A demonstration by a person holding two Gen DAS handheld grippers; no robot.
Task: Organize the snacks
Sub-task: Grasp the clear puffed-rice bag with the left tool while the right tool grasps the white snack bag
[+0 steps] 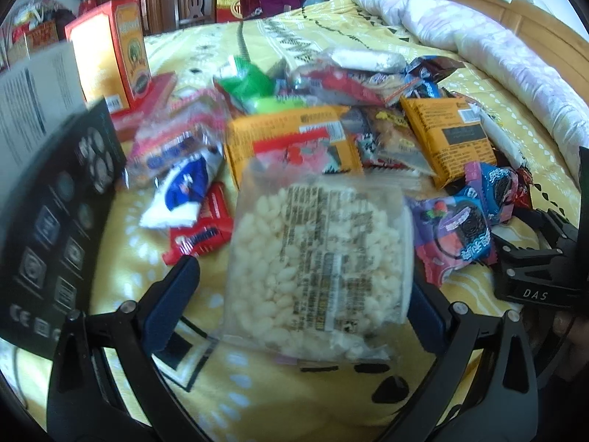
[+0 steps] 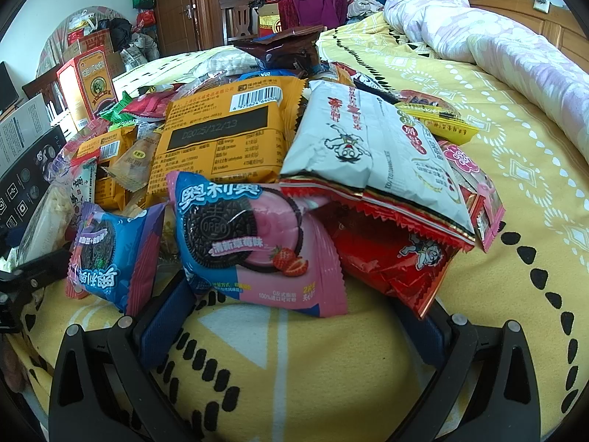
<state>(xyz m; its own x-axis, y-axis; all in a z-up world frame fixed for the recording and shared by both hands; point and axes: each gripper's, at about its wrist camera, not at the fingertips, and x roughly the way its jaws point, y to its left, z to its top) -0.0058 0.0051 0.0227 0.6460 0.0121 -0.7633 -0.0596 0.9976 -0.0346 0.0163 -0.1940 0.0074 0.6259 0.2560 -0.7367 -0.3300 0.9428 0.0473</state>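
Note:
A pile of snack packs (image 1: 331,118) lies on the yellow bedspread (image 1: 287,397). A clear bag of white puffed rice (image 1: 316,258) lies at its near edge, between the wide-apart fingers of my left gripper (image 1: 303,280), which is open; the left finger (image 1: 176,287) stands apart from the bag. In the right wrist view a pink strawberry Oreo pack (image 2: 257,250) sits just ahead of my right gripper (image 2: 298,300), open, with nothing gripped. A blue-purple Oreo pack (image 2: 110,250) lies to its left, and white (image 2: 368,147) and red (image 2: 397,258) bags to its right.
A black box (image 1: 55,221) and an upright orange carton (image 1: 110,51) stand left of the pile. A rolled pale quilt (image 1: 497,48) runs along the bed's right side by the wooden headboard. The right gripper's body (image 1: 533,258) shows at the right edge of the left wrist view.

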